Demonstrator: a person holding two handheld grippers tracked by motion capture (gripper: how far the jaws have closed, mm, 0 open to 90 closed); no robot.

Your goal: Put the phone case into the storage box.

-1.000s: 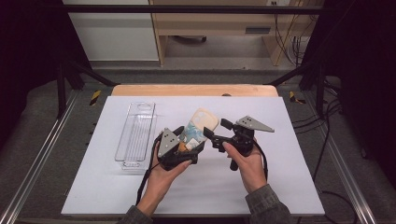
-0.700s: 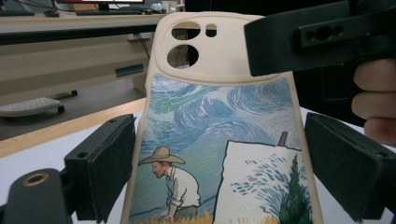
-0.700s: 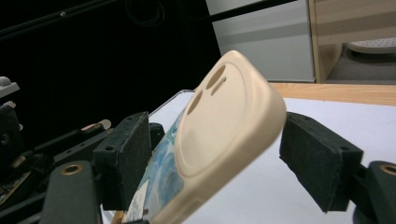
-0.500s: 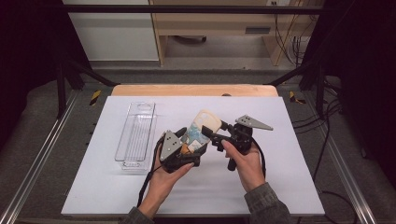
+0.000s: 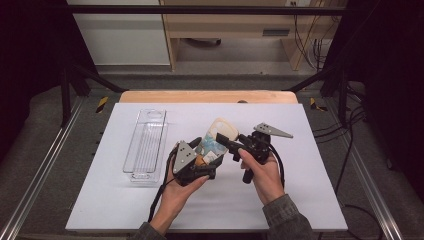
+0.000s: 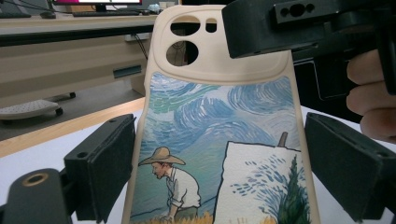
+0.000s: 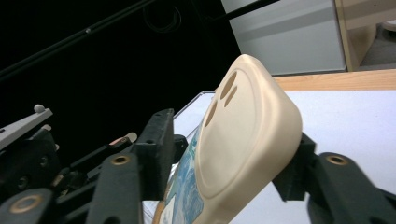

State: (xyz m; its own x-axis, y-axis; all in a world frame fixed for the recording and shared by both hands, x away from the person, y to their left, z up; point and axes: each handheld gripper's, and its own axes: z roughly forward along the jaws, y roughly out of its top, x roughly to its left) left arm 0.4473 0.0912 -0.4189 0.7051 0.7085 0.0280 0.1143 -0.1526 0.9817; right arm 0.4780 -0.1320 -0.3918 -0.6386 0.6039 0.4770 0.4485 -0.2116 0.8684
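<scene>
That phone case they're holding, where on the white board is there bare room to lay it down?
Bare board lies right of the hands, along the near edge, and behind the phone case. It is crowded mid-board, where the clear tray lies beside both tongs.

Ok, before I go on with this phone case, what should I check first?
1. Left tongs clamp the phone case by its side edges: ok.
2. Right tongs sit around the case's camera end: ok; they have just been closing.
3. Right pads press on both faces: not ok, a gap shows at one pad.
4. Case held up off the table: ok.
5. Clear tray apart from the tongs, off to the left: ok.
</scene>
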